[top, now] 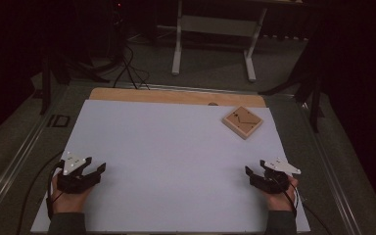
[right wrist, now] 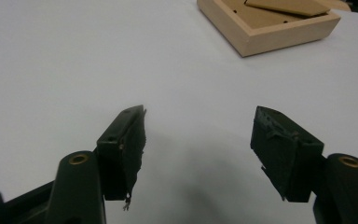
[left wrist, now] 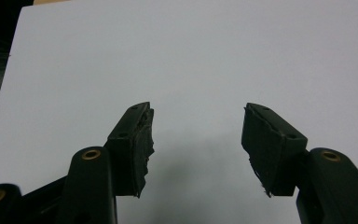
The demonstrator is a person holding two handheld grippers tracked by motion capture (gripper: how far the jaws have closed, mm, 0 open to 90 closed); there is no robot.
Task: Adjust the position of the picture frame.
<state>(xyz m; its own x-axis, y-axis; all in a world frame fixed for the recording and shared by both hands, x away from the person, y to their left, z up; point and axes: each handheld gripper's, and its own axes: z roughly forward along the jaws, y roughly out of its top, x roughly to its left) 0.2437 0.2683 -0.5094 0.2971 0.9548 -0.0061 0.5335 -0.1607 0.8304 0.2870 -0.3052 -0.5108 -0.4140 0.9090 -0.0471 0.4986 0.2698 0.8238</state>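
Here both claws sit low at the near edge of the white sheet (top: 176, 161), one at each corner, well apart from each other. The left gripper (top: 95, 172) has its jaws spread wide with nothing between them, bare sheet ahead of its pads (left wrist: 140, 140). The right gripper (top: 254, 174) is likewise spread, a little less, and empty. The wooden tray (top: 243, 122) lies ahead of the right gripper and slightly inward, well apart from it; from that gripper's own view the tray (right wrist: 279, 39) sits beyond the jaws, toward the right, with a flat wooden piece (right wrist: 289, 6) lying in it. Judging by this, the hands rest ready, the right one best placed to reach for the tray.
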